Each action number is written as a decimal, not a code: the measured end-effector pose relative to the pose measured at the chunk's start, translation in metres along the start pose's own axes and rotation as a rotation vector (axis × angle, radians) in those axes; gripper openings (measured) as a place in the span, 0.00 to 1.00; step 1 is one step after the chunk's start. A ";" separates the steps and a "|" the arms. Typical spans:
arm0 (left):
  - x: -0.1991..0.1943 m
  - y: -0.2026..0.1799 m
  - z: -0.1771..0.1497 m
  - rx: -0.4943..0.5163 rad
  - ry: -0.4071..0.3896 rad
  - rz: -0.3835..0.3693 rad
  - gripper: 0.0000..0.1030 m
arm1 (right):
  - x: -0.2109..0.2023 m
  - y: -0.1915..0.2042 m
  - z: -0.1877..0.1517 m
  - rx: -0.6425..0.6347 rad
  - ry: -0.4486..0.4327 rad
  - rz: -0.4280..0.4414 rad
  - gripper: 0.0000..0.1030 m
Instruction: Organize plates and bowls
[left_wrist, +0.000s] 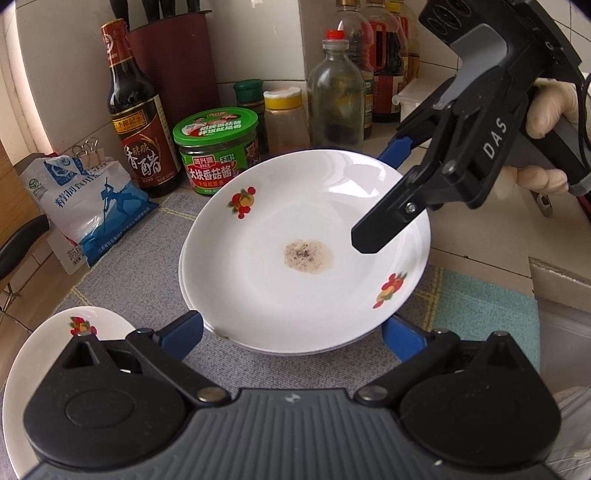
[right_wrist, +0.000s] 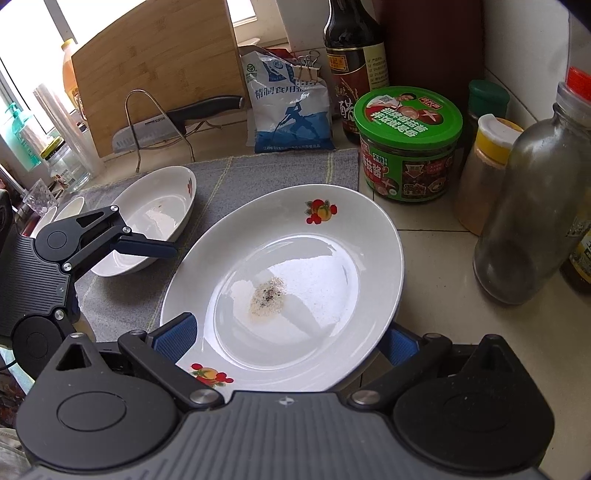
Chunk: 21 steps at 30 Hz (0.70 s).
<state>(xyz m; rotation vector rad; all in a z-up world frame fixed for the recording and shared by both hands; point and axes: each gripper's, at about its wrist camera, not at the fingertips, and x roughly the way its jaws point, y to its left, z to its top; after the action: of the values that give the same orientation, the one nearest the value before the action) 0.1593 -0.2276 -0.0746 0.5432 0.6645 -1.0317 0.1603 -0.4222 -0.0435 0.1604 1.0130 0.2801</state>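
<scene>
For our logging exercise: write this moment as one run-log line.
left gripper: open, at top plate | right gripper: open, straddling its rim | spare dish: on mat

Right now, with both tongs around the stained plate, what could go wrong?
The stained plate seems to sit on a lower plate, so a push from the left tongs or right tongs may slide it. The green-lidded jar and glass bottle stand close to its rim; a swing could knock them.
</scene>
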 end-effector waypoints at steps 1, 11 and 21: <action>-0.001 0.000 0.000 -0.001 0.000 0.007 1.00 | -0.001 0.001 -0.001 -0.002 0.000 -0.004 1.00; -0.027 -0.001 -0.010 -0.060 -0.016 0.082 0.99 | 0.000 0.014 -0.016 -0.052 0.041 -0.078 1.00; -0.075 0.017 -0.047 -0.205 -0.043 0.173 0.99 | -0.015 0.064 -0.025 -0.102 -0.100 -0.215 1.00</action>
<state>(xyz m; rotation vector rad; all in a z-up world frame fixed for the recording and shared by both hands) 0.1371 -0.1436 -0.0512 0.3911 0.6642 -0.8011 0.1209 -0.3658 -0.0275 -0.0273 0.9061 0.1261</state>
